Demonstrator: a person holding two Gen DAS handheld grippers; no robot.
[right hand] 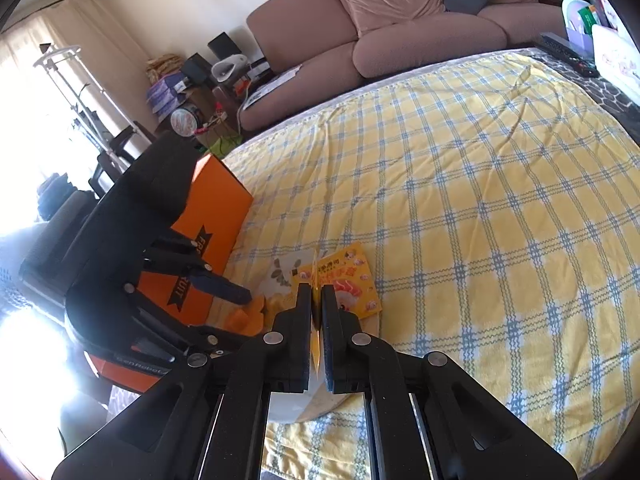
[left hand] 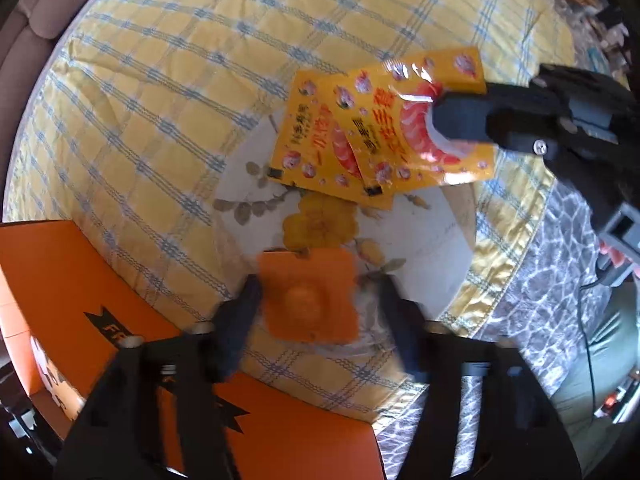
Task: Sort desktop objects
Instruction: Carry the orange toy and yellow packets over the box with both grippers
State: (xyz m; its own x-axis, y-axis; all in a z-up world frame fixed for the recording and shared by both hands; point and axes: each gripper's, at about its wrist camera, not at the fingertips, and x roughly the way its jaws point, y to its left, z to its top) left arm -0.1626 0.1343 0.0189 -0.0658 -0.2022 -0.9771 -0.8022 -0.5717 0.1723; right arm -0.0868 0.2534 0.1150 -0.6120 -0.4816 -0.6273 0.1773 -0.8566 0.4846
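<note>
The right gripper has its jaws clenched on a yellow packet, lifted above a second packet on the white plate. The left gripper jaws stand released around an orange pouch; an orange box crowds just beside on the checked cloth.

Strong daylight pours in from the curtained window at the left of my right wrist view, blowing that side out to white. In my left wrist view the glossy yellow seasoning packet throws back glare, and the small orange square sachet between the near fingers smears with blur. Both views bend hard and darken at their round edges.
</note>
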